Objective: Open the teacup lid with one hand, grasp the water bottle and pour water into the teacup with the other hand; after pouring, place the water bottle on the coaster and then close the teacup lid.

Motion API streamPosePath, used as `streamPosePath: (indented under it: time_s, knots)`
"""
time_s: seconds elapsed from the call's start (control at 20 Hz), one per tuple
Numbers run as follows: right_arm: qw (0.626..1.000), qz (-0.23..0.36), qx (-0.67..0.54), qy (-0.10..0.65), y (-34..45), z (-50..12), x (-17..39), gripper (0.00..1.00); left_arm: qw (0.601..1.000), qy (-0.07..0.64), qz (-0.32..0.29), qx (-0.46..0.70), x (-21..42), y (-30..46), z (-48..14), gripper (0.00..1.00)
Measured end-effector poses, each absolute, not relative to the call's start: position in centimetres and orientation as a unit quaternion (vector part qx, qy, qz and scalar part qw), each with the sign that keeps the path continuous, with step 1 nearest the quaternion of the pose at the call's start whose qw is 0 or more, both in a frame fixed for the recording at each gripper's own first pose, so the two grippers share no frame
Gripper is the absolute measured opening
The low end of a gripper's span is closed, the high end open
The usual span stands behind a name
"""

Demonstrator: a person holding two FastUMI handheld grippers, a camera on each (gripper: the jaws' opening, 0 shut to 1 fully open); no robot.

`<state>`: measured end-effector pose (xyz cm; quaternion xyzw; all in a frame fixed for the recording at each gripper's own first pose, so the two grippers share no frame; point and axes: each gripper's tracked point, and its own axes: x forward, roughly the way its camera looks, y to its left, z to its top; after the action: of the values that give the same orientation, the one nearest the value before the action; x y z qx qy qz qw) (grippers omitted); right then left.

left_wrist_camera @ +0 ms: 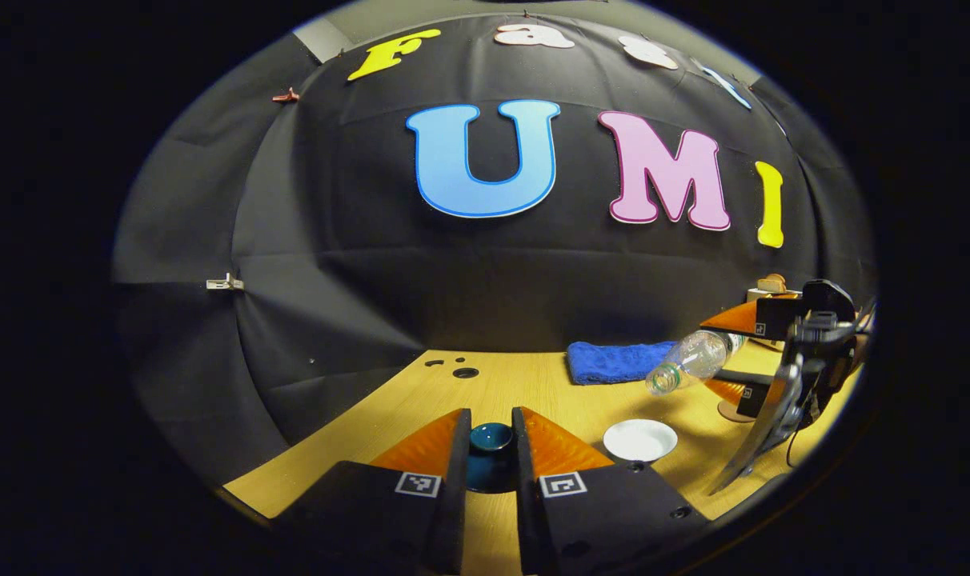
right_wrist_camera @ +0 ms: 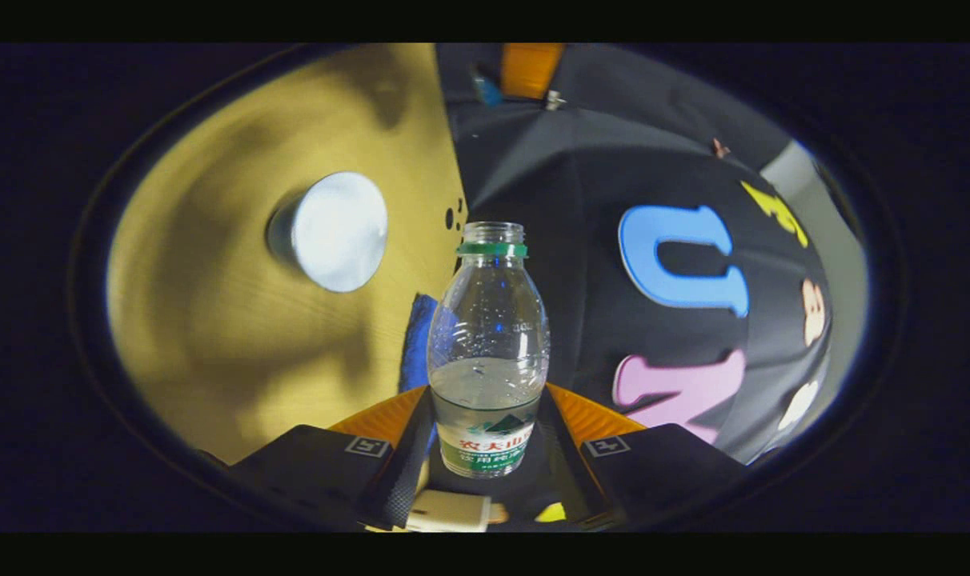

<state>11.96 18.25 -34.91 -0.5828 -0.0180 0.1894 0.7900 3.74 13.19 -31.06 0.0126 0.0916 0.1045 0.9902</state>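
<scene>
clear plastic water bottle [right_wrist_camera: 489, 352], clamped in the right gripper [right_wrist_camera: 485, 436], tips toward the teacup [left_wrist_camera: 639, 439] at three o'clock of the left gripper [left_wrist_camera: 491, 456], which pinches the lid [left_wrist_camera: 491, 438] clear for pouring.

We see the left gripper [left_wrist_camera: 491, 448] as two black blocks with ridged orange wedges, each bearing a square black-and-white marker and small round holes. The right gripper [right_wrist_camera: 487, 424] matches it; a dark cable seems to trail below it.
</scene>
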Motion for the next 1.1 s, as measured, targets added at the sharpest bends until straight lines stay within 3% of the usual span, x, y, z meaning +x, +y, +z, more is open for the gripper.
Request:
streamPosePath:
  time_s: [0.1, 0.3, 0.35, 0.4, 0.45, 0.55, 0.65, 0.7, 0.75, 0.85, 0.9, 0.95, 1.1]
  knots:
    - [0.836, 0.194, -0.514, 0.014, 18.0, -35.4, 11.5, 0.73, 0.990, 0.090, 0.106, 0.017, 4.0, 12.9, -30.7, 0.30]
    - [0.914, 0.203, -0.347, 0.059, 17.4, -34.7, 10.9, 0.73, 0.990, 0.084, 0.110, 0.021, 4.8, 12.3, -29.8, 0.30]
    - [0.931, 0.197, -0.301, 0.063, 17.1, -34.1, 11.1, 0.73, 0.990, 0.084, 0.111, 0.019, 4.9, 12.1, -29.7, 0.26]
    - [0.943, 0.191, -0.266, 0.066, 16.9, -33.7, 11.1, 0.73, 0.990, 0.084, 0.110, 0.017, 5.1, 11.8, -29.5, 0.30]
    - [0.955, 0.182, -0.224, 0.067, 16.3, -32.9, 11.1, 0.73, 0.990, 0.085, 0.109, 0.017, 5.3, 11.5, -29.3, 0.26]
    - [0.971, 0.176, -0.148, 0.070, 14.9, -31.8, 11.3, 0.73, 0.991, 0.084, 0.105, 0.019, 5.7, 10.7, -29.1, 0.30]
    - [0.979, 0.171, -0.079, 0.079, 13.8, -31.5, 11.5, 0.73, 0.991, 0.083, 0.100, 0.021, 6.2, 9.8, -28.8, 0.26]
    - [0.981, 0.168, -0.048, 0.082, 13.3, -31.5, 11.5, 0.73, 0.991, 0.084, 0.098, 0.020, 6.5, 9.4, -28.7, 0.30]
    - [0.983, 0.165, -0.020, 0.083, 13.0, -31.9, 11.9, 0.73, 0.992, 0.084, 0.096, 0.018, 6.8, 8.9, -28.7, 0.26]
    - [0.984, 0.155, 0.026, 0.087, 11.8, -32.3, 12.0, 0.73, 0.992, 0.082, 0.091, 0.012, 7.4, 7.9, -28.5, 0.30]
    - [0.983, 0.154, 0.048, 0.089, 11.2, -32.5, 12.1, 0.70, 0.993, 0.082, 0.089, 0.013, 7.6, 7.5, -28.3, 0.26]
    - [0.983, 0.148, 0.067, 0.090, 10.6, -32.9, 12.5, 0.73, 0.993, 0.083, 0.086, 0.016, 7.8, 7.2, -28.4, 0.35]
    - [0.983, 0.125, 0.097, 0.096, 10.3, -35.3, 13.6, 0.73, 0.993, 0.086, 0.081, 0.018, 8.4, 6.1, -28.6, 0.30]
